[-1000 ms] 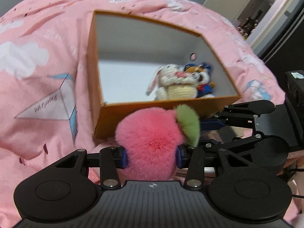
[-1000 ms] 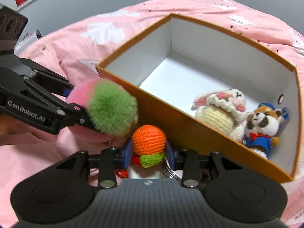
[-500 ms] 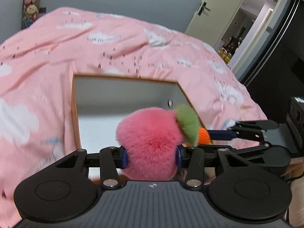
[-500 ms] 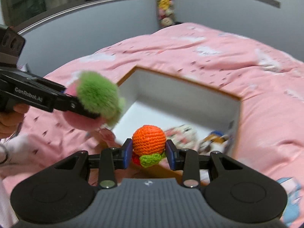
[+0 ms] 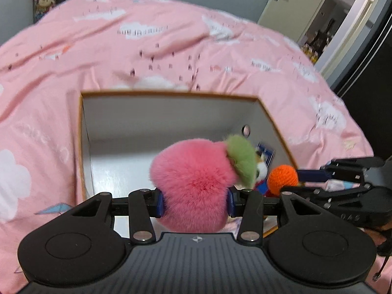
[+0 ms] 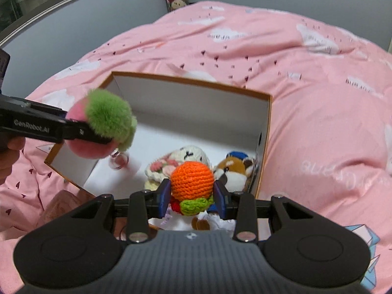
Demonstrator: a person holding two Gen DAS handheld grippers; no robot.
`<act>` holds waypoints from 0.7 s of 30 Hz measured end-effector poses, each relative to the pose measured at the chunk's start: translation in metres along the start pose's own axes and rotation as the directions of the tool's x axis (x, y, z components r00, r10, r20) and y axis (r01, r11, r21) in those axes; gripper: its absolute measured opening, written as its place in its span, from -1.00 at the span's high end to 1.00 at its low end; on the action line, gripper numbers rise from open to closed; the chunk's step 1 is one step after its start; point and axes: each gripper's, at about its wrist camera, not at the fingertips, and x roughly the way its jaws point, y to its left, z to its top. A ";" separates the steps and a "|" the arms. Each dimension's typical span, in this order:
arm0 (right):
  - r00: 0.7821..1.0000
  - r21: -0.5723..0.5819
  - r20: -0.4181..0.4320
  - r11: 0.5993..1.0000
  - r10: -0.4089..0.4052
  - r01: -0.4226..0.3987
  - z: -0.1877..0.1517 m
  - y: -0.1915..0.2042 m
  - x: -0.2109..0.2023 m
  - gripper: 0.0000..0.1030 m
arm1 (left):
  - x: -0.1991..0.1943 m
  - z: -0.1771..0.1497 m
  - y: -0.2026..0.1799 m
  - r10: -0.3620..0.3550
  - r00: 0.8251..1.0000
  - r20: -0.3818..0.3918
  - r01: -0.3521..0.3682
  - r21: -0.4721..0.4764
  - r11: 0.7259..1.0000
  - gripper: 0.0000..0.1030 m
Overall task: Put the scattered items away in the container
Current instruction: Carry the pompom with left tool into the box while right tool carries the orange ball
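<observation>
Left gripper (image 5: pixel 194 202) clamps fluffy pink pom-pom (image 5: pixel 193 186), green tuft at upper right. Right gripper (image 6: pixel 191 197) clamps orange crochet ball (image 6: pixel 191 177), green collar below, above orange-rimmed box (image 6: pixel 265 132).

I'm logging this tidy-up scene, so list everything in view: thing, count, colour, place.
fluffy peach charm: 1, pink with green leaf, held over the box
crocheted orange charm: 1, orange with green leaf, held over the box
box: 1, orange outside, white inside, on the duvet
crocheted bunny: 1, cream, in the box
plush dog: 1, brown and white, blue cap, in the box
duvet: 1, pink, white clouds
left gripper: black, jaws on the peach
right gripper: black, jaws on the orange
</observation>
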 end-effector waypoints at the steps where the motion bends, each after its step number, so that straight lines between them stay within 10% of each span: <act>1: 1.000 0.003 -0.013 1.000 0.005 -0.005 0.000 -0.002 0.002 0.22 | 0.004 -0.002 0.001 -0.002 1.000 -0.022 0.002 0.001 1.000 0.01; 21: 0.960 -0.009 -0.264 0.995 0.098 -0.104 0.010 -0.011 0.045 0.19 | 0.062 -0.012 0.013 -0.024 0.959 -0.283 0.014 -0.036 0.999 -0.08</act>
